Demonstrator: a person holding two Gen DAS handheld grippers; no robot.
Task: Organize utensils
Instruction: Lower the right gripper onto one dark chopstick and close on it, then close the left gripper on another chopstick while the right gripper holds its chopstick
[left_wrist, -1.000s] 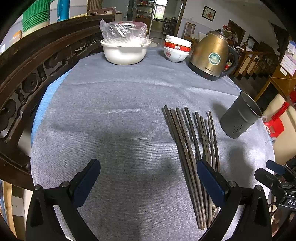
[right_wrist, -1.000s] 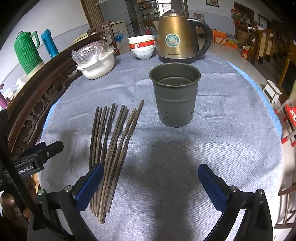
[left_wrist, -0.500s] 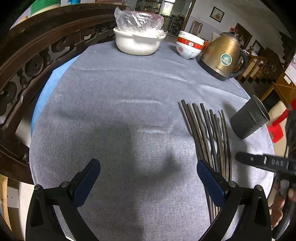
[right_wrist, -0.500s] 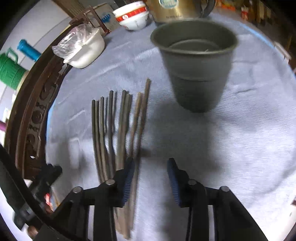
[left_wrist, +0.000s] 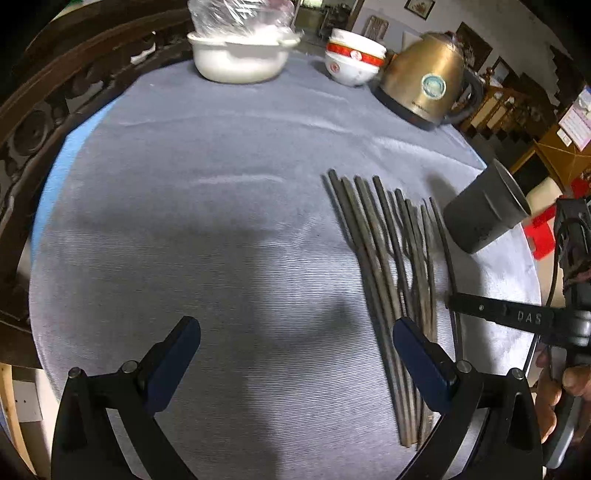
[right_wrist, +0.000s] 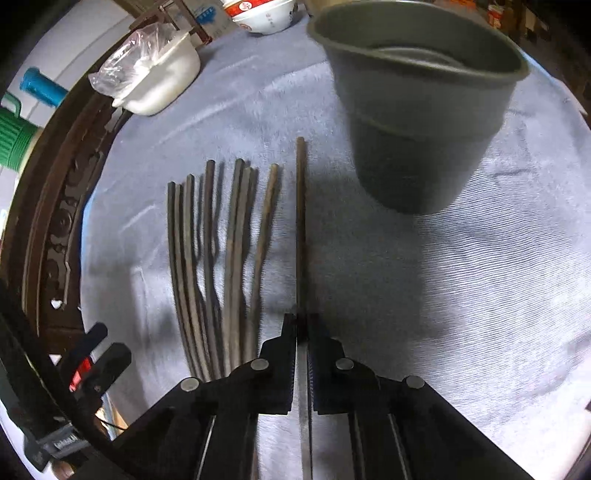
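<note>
One chopstick clamped in right tongs (marked "DAS"); left tongs spread wide

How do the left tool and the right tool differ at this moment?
The left tool is wide open and holds nothing; the right tool is shut on one chopstick. The left tool stands left of the chopstick row, over bare cloth; the right tool is at the row's right edge, pointing toward the cup. Both are black with blue pads.
</note>
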